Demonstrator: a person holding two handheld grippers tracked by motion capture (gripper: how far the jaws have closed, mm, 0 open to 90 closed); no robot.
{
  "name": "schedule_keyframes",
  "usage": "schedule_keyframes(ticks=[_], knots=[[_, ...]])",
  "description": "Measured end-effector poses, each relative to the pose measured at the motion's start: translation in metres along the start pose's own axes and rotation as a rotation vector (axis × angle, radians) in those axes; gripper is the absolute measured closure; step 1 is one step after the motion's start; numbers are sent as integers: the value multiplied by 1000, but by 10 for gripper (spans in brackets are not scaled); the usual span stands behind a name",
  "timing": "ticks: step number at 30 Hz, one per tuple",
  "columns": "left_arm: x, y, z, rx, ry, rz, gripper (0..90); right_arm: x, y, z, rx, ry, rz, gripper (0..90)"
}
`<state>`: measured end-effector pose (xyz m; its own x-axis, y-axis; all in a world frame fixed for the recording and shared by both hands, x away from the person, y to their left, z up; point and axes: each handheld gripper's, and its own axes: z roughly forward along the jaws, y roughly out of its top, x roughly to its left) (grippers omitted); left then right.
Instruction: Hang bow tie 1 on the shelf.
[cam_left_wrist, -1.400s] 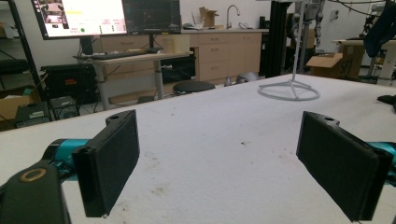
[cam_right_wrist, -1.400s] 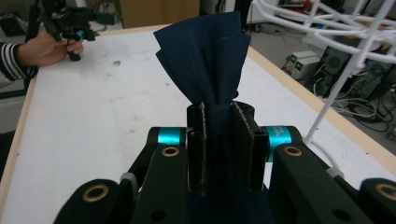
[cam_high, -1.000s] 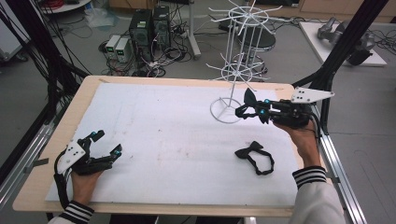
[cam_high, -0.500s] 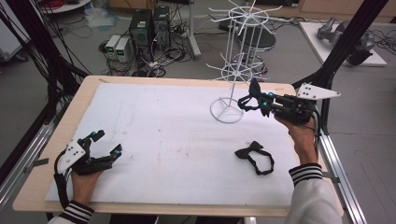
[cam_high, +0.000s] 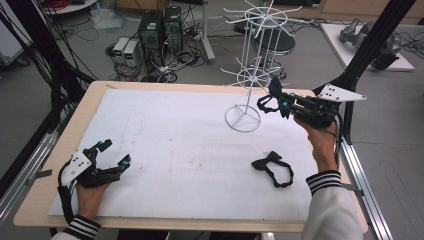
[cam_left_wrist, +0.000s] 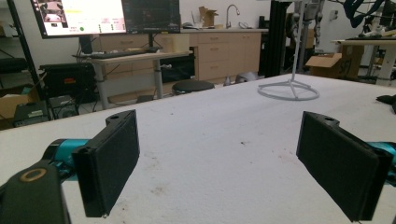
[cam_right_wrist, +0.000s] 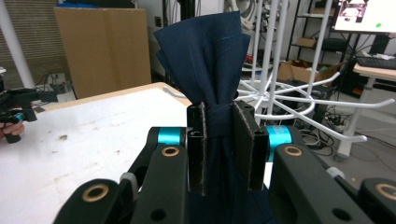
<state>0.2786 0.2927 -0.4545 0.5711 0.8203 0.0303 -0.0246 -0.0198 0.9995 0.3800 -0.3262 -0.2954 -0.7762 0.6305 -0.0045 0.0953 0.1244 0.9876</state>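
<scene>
At the right of the high view, the right hand-held gripper (cam_high: 278, 102) clamps a dark blue bow tie (cam_right_wrist: 211, 65) by its knot, raised beside the white wire rack (cam_high: 248, 75). A second bow tie (cam_high: 272, 168) lies on the tabletop (cam_high: 175, 135) at lower right. The left hand-held gripper (cam_high: 114, 153) rests at lower left, jaws spread wide and empty.

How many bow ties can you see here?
2. One bow tie is pinched at its knot in the right gripper, beside the white wire rack. The other bow tie lies on the table.

high view: above, facing down on the surface (cam_high: 165, 130) | claw views: low, close behind own jaws | shared: white rack (cam_high: 250, 75) beyond each claw
</scene>
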Motion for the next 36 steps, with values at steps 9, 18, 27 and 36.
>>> schedule_keyframes(ticks=[9, 18, 27, 36], knots=[[0, 0, 0, 2, -1, 0, 137, -5, 3, 4, -8, -23, 17, 765], [1, 0, 0, 2, -1, -3, 137, -12, 11, 14, -7, -45, 19, 763], [1, 0, 0, 1, -2, -4, 137, -15, 10, 15, -6, -57, 24, 762], [1, 0, 0, 2, -2, -4, 137, -16, 12, 15, 2, -107, 17, 758]])
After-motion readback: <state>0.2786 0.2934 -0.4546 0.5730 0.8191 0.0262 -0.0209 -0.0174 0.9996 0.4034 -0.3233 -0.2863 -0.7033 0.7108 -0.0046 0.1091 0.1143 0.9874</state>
